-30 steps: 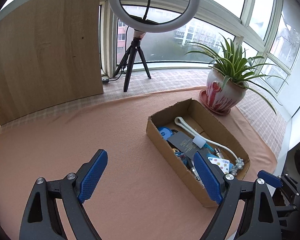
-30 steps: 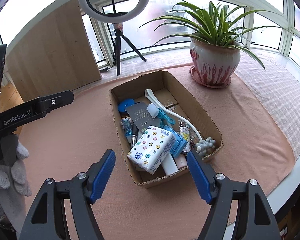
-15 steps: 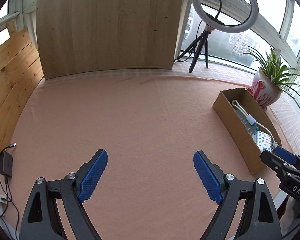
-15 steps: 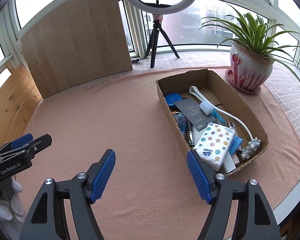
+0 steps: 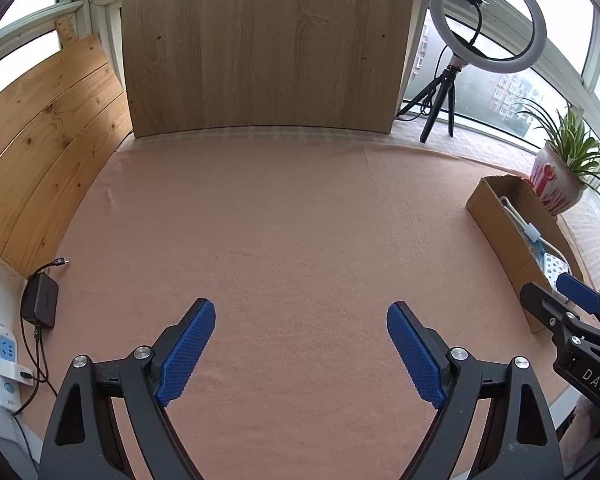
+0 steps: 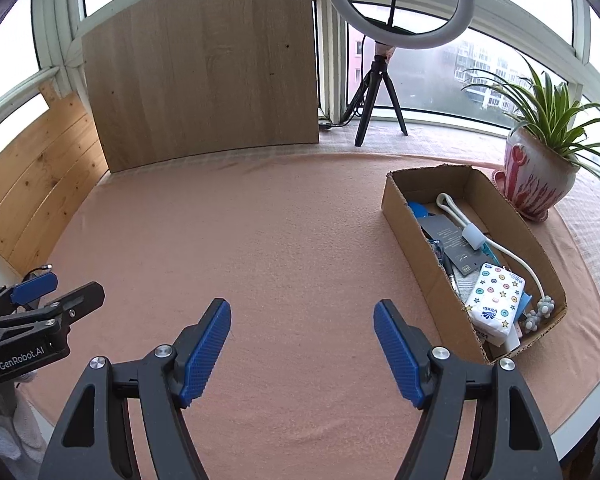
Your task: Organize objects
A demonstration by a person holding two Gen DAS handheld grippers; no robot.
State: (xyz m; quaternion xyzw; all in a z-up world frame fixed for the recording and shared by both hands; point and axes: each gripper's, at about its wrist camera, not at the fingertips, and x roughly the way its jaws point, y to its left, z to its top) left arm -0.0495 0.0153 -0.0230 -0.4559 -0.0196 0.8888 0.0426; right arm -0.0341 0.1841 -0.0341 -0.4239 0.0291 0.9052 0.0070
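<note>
A cardboard box (image 6: 404,216) stands on the pink cloth at the right, holding a tissue pack with coloured dots (image 6: 494,300), a white cable (image 6: 512,258), a dark card (image 6: 448,240) and several small blue items. In the left wrist view the same box (image 5: 500,232) lies far right. My left gripper (image 5: 300,324) hangs open over bare cloth, nothing between its blue pads. My right gripper (image 6: 302,320) is open too, left of the box, with nothing in it. Each gripper shows at the edge of the other's view.
A wooden board (image 5: 260,44) leans at the back, with plank panelling (image 5: 40,152) on the left. A ring light on a tripod (image 6: 388,20) and a potted plant (image 6: 536,176) stand by the window. A charger (image 5: 40,300) and power strip (image 5: 6,364) lie off the cloth's left edge.
Both grippers have swung left, away from the box, which slid from the centre to the right of each view. Both stay open.
</note>
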